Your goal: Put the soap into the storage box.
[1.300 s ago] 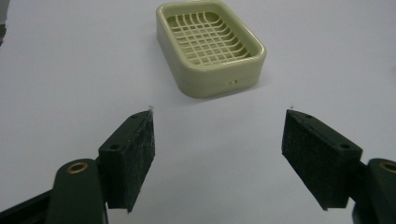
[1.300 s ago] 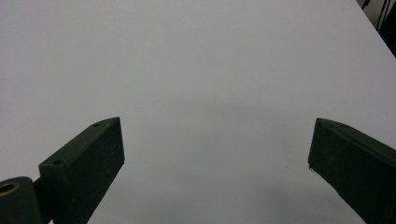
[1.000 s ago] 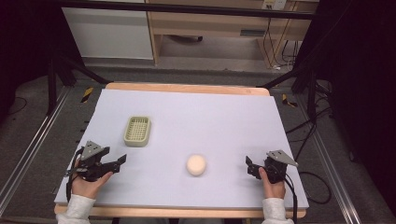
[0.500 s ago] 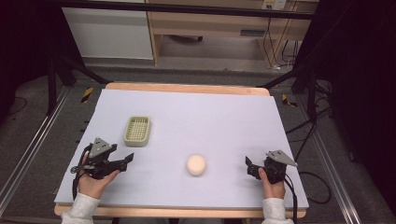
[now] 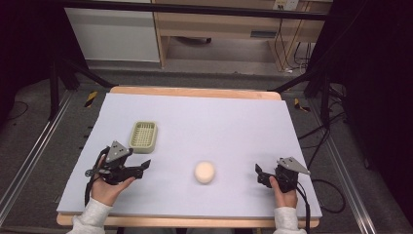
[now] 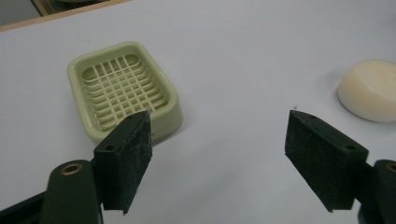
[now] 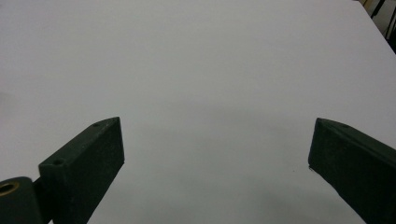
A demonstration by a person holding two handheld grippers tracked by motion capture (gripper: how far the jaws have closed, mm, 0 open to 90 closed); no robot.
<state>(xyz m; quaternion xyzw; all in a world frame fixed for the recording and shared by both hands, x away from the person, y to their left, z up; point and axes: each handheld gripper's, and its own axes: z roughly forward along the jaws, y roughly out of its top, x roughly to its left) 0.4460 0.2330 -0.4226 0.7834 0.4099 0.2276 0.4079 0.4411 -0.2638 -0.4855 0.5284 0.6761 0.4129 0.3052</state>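
Note:
A pale green slotted soap dish (image 5: pixel 143 135) sits empty on the left part of the lavender table (image 5: pixel 219 117). A round cream soap bar (image 5: pixel 204 172) lies near the front centre. My left gripper (image 5: pixel 142 166) is just in front of the dish, pointing right, open and holding nothing. In the left gripper view the dish (image 6: pixel 123 88) lies beyond the left jaw and the soap (image 6: pixel 371 91) at the far right, with the gripper (image 6: pixel 219 140) wide open. My right gripper (image 5: pixel 258 174) rests at the front right, to the right of the soap; its view shows the gripper (image 7: pixel 217 149) open over bare tabletop.
The table's wooden far edge (image 5: pixel 195 91) borders a dark floor with metal rails and cables. A cable (image 5: pixel 326 195) trails from the right gripper off the table's right side.
My left gripper has moved right and a little forward, closer to the dish and the soap. The right gripper, the soap and the dish have stayed put.

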